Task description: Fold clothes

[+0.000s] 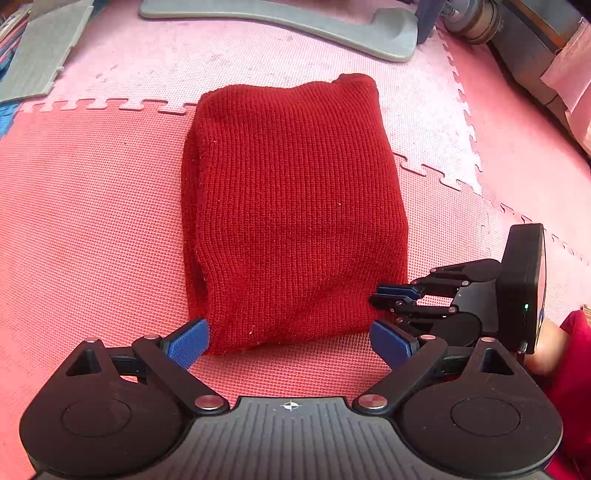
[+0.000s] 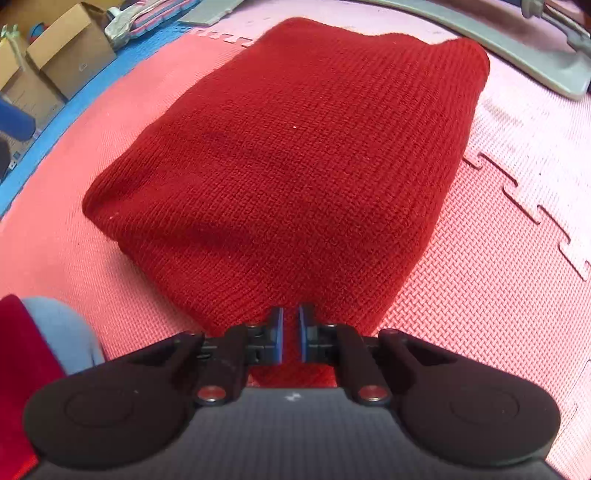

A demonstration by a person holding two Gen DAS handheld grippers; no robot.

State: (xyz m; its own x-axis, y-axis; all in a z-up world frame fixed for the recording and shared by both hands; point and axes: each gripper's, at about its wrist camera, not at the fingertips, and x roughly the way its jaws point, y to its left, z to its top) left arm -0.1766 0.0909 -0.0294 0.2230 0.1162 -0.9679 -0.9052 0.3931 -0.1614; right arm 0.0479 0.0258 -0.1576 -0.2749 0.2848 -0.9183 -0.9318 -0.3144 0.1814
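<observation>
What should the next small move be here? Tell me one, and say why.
Probably open the right gripper and back it off. The red knit garment already lies as a compact folded rectangle on the foam mat, the left gripper is open, and only the right one is pinching the near edge.

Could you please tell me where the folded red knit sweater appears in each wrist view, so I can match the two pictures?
Left wrist view: the red knit sweater lies centre frame, beyond the open left gripper.
Right wrist view: the sweater fills the centre, its near edge pinched in the right gripper.
Shared landmark: the grey curved plastic piece beyond the sweater.
</observation>
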